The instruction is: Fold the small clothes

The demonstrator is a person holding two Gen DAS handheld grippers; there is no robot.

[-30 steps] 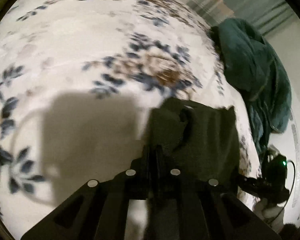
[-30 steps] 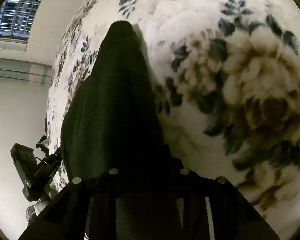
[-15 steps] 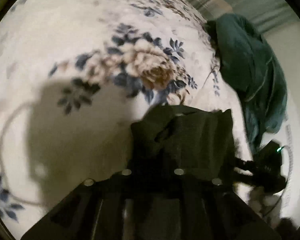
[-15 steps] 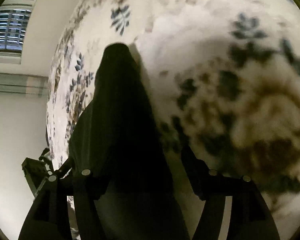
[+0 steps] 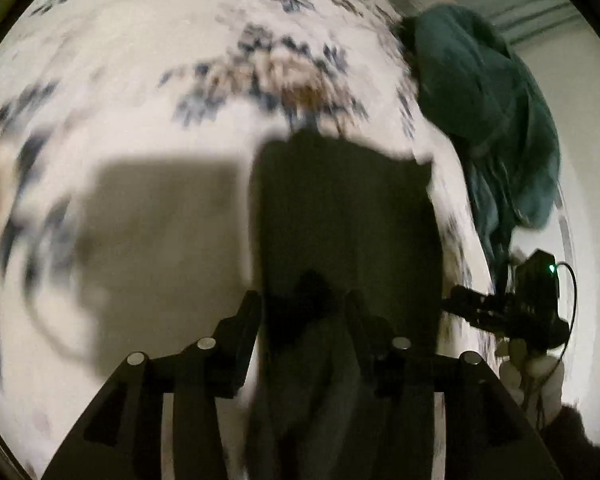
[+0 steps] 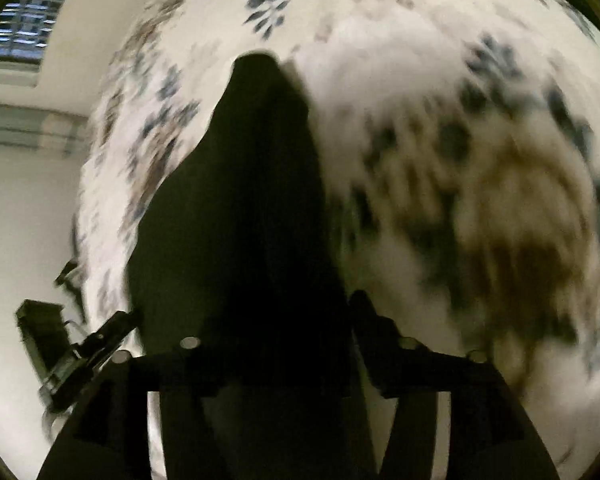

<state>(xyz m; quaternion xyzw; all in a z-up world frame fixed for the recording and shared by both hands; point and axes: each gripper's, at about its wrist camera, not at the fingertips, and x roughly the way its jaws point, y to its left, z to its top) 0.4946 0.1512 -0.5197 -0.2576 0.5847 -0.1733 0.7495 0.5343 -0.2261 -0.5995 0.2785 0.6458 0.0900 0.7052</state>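
A small dark garment (image 5: 340, 216) lies folded on a white floral bedspread (image 5: 140, 80). In the left wrist view my left gripper (image 5: 302, 312) is open, its fingers apart on either side of the garment's near edge. In the right wrist view the same dark garment (image 6: 252, 200) stretches away from me on the bedspread (image 6: 440, 100). My right gripper (image 6: 256, 320) is open over its near end; the left finger is lost against the dark cloth. Both views are blurred by motion.
A heap of teal cloth (image 5: 492, 120) lies at the bed's far right edge. The other hand-held gripper shows at the right of the left wrist view (image 5: 516, 308) and at the lower left of the right wrist view (image 6: 76, 356). A window (image 6: 20, 28) is at upper left.
Both grippers were shut on the dark garment a second ago and have opened. The garment now lies flat on the bedspread, and both cameras are moving.
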